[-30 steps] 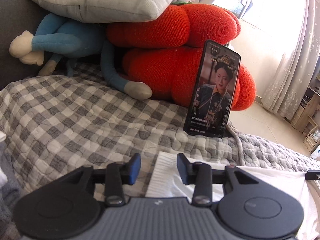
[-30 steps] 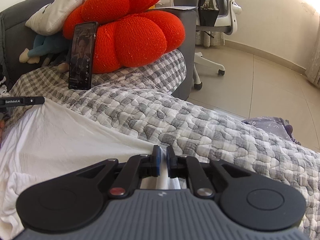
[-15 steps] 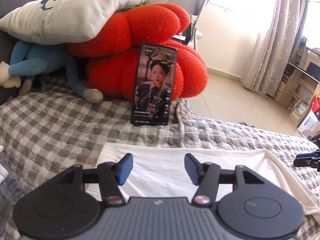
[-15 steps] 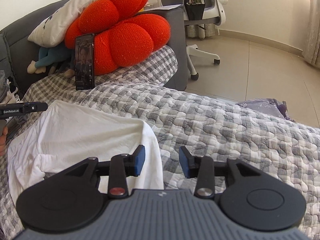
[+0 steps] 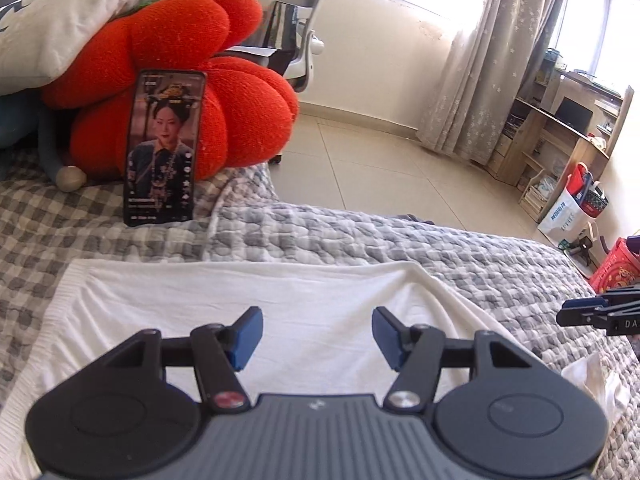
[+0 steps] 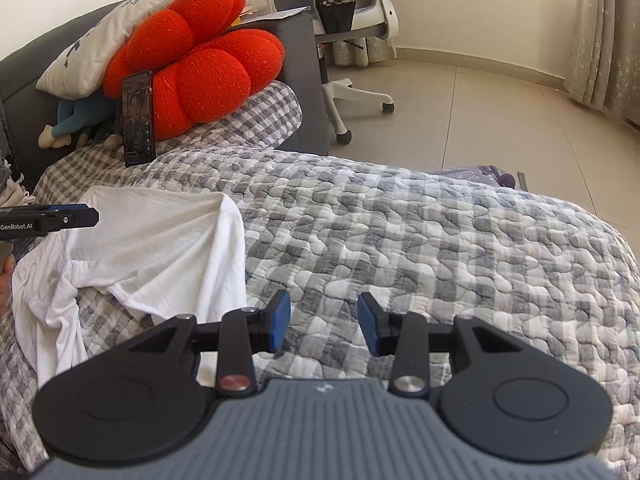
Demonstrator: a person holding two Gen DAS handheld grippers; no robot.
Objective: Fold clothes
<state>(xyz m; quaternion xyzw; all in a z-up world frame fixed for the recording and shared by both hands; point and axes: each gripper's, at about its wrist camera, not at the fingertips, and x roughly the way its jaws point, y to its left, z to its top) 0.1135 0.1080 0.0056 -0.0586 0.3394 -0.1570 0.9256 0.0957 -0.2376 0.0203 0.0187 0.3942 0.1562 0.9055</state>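
Observation:
A white garment [image 5: 248, 300] lies spread on the grey checked quilt [image 5: 360, 236]. In the right wrist view the garment [image 6: 160, 240] lies at the left, with a loose bunched part toward the near left. My left gripper [image 5: 317, 334] is open and empty, held above the garment's middle. My right gripper [image 6: 323, 322] is open and empty over bare quilt [image 6: 440, 240], just right of the garment's edge. Each gripper's tip shows in the other's view, the right gripper [image 5: 592, 314] at the right edge and the left gripper [image 6: 60, 218] at the left edge.
A phone [image 5: 162, 148] stands upright against a red knitted cushion [image 5: 240, 112] at the far end of the quilt. A white pillow [image 5: 72, 28] and a blue plush toy [image 6: 80, 116] lie behind. An office chair [image 6: 360, 32] stands on the tiled floor beyond.
My right gripper opened and let go of the white garment, then drew back to the right off it. My left gripper opened wider and swung right over the garment.

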